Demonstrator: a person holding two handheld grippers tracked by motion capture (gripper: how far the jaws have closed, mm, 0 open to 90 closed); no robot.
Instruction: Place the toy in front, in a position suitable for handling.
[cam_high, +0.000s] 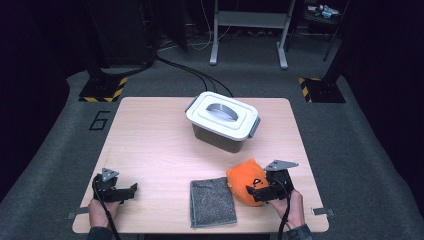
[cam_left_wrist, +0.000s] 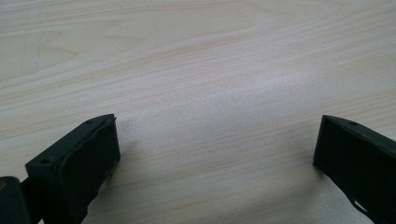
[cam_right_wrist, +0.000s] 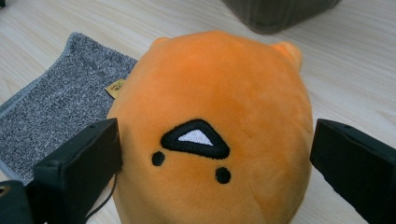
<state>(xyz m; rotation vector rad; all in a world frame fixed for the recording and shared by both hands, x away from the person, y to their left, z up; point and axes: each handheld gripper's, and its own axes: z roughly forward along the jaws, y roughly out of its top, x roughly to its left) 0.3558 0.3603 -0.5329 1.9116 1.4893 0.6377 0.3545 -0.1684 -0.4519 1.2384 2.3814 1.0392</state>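
Observation:
An orange plush toy (cam_high: 246, 181) with a black embroidered face (cam_right_wrist: 196, 140) lies on the table near the front right, its edge against a grey cloth (cam_high: 212, 201). My right gripper (cam_high: 260, 190) is open with its jaws spread to either side of the plush (cam_right_wrist: 212, 135), not squeezing it. My left gripper (cam_high: 131, 190) rests open at the front left over bare wood (cam_left_wrist: 210, 93), nothing between its jaws. A grey box with a white lid (cam_high: 222, 115) stands at the table's middle back.
The grey cloth (cam_right_wrist: 51, 102) lies flat just left of the plush. The box's dark wall (cam_right_wrist: 280, 11) is beyond the plush. The wooden table (cam_high: 150, 145) has open room on its left half. Black floor cables and stand bases lie behind the table.

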